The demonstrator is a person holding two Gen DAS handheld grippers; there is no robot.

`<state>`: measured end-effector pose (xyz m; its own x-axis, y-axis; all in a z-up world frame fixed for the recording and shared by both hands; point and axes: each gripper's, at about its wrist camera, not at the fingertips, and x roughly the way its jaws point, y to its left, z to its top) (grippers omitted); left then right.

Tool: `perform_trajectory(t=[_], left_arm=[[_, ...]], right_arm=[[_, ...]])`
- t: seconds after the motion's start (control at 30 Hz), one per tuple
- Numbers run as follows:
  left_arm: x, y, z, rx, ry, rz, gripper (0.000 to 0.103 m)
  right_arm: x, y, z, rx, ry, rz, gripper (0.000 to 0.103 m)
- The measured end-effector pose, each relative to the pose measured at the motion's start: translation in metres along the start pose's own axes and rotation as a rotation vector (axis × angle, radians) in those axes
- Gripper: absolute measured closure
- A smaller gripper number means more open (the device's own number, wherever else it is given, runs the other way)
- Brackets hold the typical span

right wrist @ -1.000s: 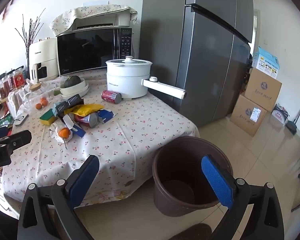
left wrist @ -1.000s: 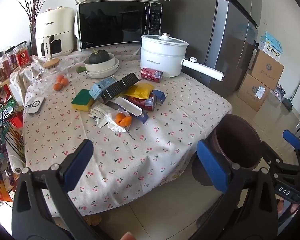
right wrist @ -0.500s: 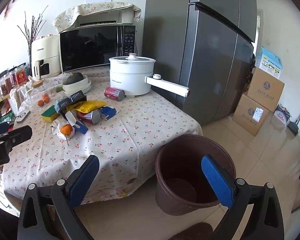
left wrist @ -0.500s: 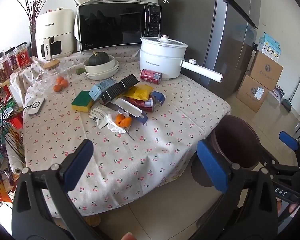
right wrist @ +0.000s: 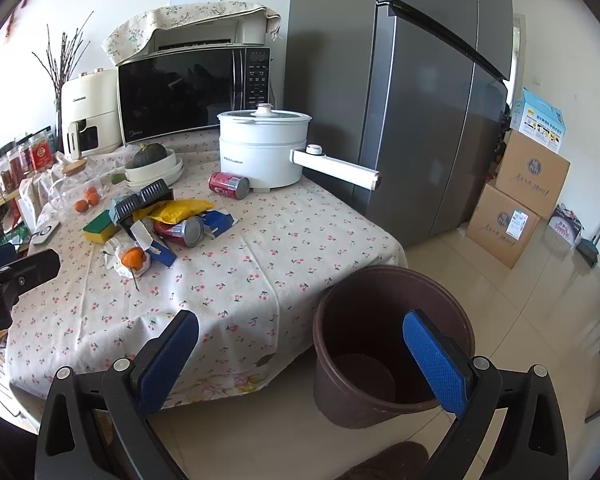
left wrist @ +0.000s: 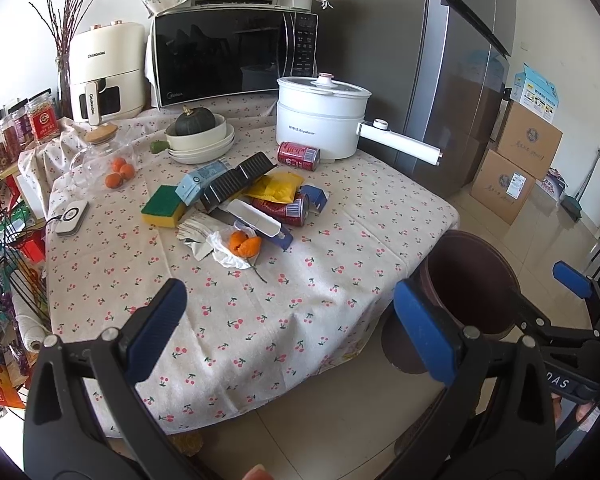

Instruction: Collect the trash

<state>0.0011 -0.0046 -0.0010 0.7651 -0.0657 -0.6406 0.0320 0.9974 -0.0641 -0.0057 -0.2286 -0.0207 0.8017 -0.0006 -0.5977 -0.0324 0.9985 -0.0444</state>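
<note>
Left gripper (left wrist: 288, 324) and right gripper (right wrist: 300, 350) jaws wide, empty, "Royalstar" pot (left wrist: 320, 120), "Midea" microwave (left wrist: 232, 56)

Bright, even daylight, soft shadows, sharp focus (heavy fisheye bending and dark vignette at edges)

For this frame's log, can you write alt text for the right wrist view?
The open right gripper hangs empty above the floor, between a cherry-print table and an empty brown bin beside it. On the table lies a litter pile: red cans, a yellow wrapper, orange peel; behind it stand a white pot and a microwave.
</note>
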Motion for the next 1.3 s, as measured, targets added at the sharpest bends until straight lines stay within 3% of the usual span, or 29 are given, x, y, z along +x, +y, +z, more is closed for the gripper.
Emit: perform_trajectory(t=[1.3], left_arm=[[0.0004,-0.0034,-0.0013,0.016,-0.001,-0.001,0.000]], right_arm=[[0.0038,-0.0007,-0.0034,0.017,0.021,0.003,0.000]])
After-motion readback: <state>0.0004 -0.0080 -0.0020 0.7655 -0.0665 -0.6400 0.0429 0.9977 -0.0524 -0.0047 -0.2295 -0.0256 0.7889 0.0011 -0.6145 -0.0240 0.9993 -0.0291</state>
